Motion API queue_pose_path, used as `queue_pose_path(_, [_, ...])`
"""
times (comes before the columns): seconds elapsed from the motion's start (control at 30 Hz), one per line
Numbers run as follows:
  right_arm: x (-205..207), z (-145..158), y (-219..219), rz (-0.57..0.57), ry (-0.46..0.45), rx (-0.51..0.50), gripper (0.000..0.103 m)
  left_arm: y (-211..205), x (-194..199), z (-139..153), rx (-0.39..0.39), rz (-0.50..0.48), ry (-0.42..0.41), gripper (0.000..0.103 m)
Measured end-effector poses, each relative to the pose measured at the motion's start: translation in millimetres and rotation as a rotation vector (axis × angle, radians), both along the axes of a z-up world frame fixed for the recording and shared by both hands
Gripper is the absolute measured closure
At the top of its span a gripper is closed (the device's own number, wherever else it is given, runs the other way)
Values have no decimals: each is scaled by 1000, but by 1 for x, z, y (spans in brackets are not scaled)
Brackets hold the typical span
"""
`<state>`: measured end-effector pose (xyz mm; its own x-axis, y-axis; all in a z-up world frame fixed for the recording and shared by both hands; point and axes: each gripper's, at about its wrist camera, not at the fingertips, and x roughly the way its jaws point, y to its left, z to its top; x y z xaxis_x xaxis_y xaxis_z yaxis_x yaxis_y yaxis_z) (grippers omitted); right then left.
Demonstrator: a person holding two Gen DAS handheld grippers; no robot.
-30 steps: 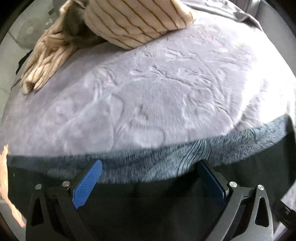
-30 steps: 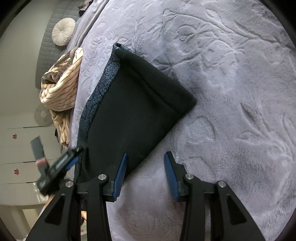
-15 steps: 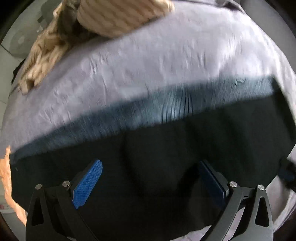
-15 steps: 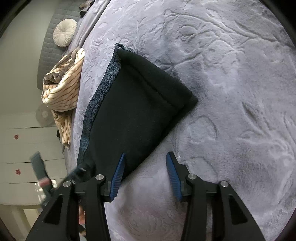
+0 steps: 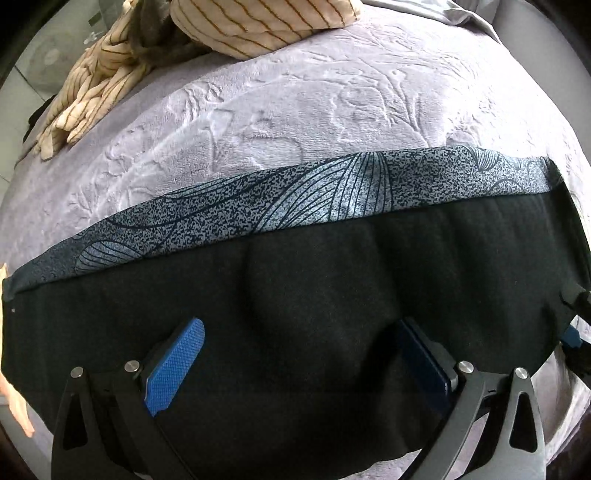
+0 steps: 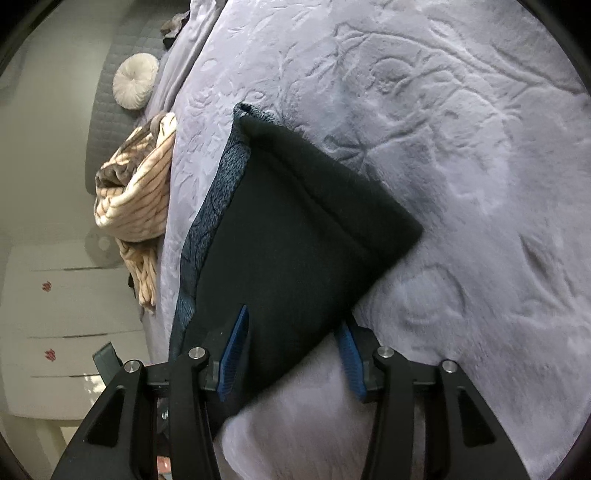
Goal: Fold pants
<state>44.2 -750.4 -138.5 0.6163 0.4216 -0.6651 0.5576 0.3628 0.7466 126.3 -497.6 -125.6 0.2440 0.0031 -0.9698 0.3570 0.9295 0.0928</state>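
Observation:
The black pants (image 5: 314, 288) lie folded on the lilac bedspread (image 5: 295, 96), with a grey-blue patterned band (image 5: 332, 192) along their far edge. My left gripper (image 5: 299, 354) is open, its blue pads spread wide just over the black cloth. In the right wrist view the pants (image 6: 295, 229) form a folded black wedge. My right gripper (image 6: 291, 354) is open, its jaws astride the near corner of the pants without closing on it.
A crumpled cream striped garment (image 5: 221, 33) lies at the far left of the bed; it also shows in the right wrist view (image 6: 136, 192). A round white cushion (image 6: 133, 81) sits by the grey headboard. White drawers (image 6: 66, 314) stand beside the bed.
My left gripper has moved forward over the pants, so black cloth now fills its lower view. My right gripper has moved onto the near corner of the pants. Both stayed open.

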Motion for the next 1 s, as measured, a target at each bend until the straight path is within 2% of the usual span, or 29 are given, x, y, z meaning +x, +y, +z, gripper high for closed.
queue_pose_path(0.2, [13,1,-1,-9,-39,26,47,3,3,-1,0,-1,1,0])
queue_pose_path(0.33, [18,20,0,29,-144,8,40,7,4,-3,0,1,1,0])
queue_pose_path(0.43, [25,14,4,70,-117,-24,38,6,4,-4,4,-2,-3,0])
queue_pose_path(0.6, [42,-9,4,35,-108,16,38,6,4,-5,5,-4,-4,0])
queue_pose_path(0.63, [46,-10,3,20,-113,46,40,6,4,-5,4,-4,-4,0])
queue_pose_path(0.67, [47,-10,2,3,-115,81,50,5,2,-3,3,-4,-4,0])
queue_pose_path(0.7, [46,-9,1,-7,-123,105,70,5,2,-2,3,-3,-2,0])
queue_pose_path(0.77, [42,-7,-2,-24,-137,137,87,7,8,5,5,18,7,0])
queue_pose_path(0.87, [38,11,1,-1,-186,131,89,19,29,28,5,120,-98,0])
queue_pose_path(0.93, [40,29,9,37,-218,89,89,22,44,29,-5,156,-101,0])
queue_pose_path(1.0, [43,49,19,80,-252,35,89,18,59,18,29,161,-79,0])
